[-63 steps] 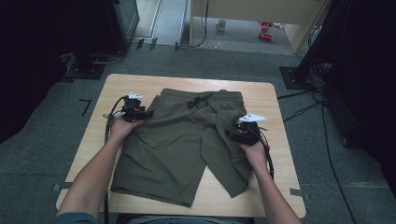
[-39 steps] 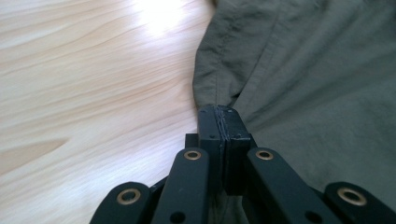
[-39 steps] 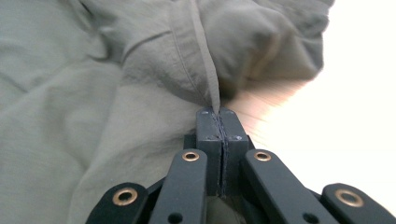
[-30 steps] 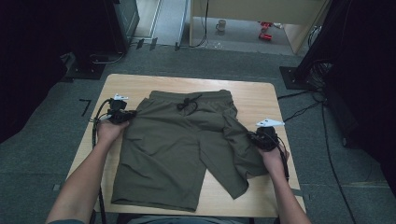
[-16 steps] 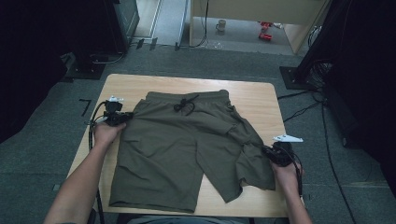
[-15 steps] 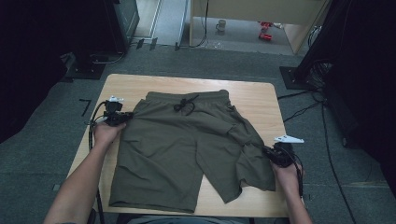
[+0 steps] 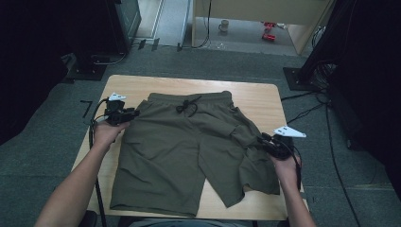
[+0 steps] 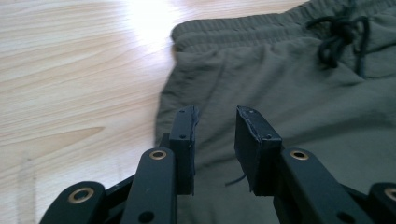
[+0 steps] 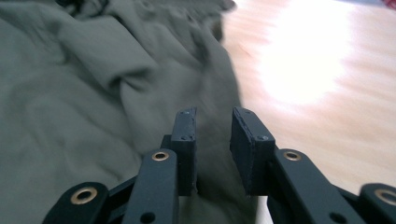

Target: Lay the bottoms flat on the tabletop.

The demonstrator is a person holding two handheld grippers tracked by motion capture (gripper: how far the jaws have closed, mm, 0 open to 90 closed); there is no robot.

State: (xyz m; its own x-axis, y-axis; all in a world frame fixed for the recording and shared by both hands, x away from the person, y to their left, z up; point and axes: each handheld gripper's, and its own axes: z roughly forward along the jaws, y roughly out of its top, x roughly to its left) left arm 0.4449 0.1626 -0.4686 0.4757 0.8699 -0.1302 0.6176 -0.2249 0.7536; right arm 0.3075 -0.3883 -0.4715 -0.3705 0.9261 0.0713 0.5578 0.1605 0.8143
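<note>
While spread flat | shorts (image 7: 189, 146) olive, soft, creased | tabletop (image 7: 142, 85) pale woodgrain, seemingly smooth

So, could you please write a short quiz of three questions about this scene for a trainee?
1. True or false: the shorts lie spread on the wooden table with the waistband away from the person.
2. What lies on the waistband? A) a drawstring B) a belt C) a zip
3. Is cloth pinched by the left gripper or the right gripper?

Key:
1. True.
2. A.
3. No: both have just been opening; their jaws stand apart above the fabric, and none is pinched between them.
</note>
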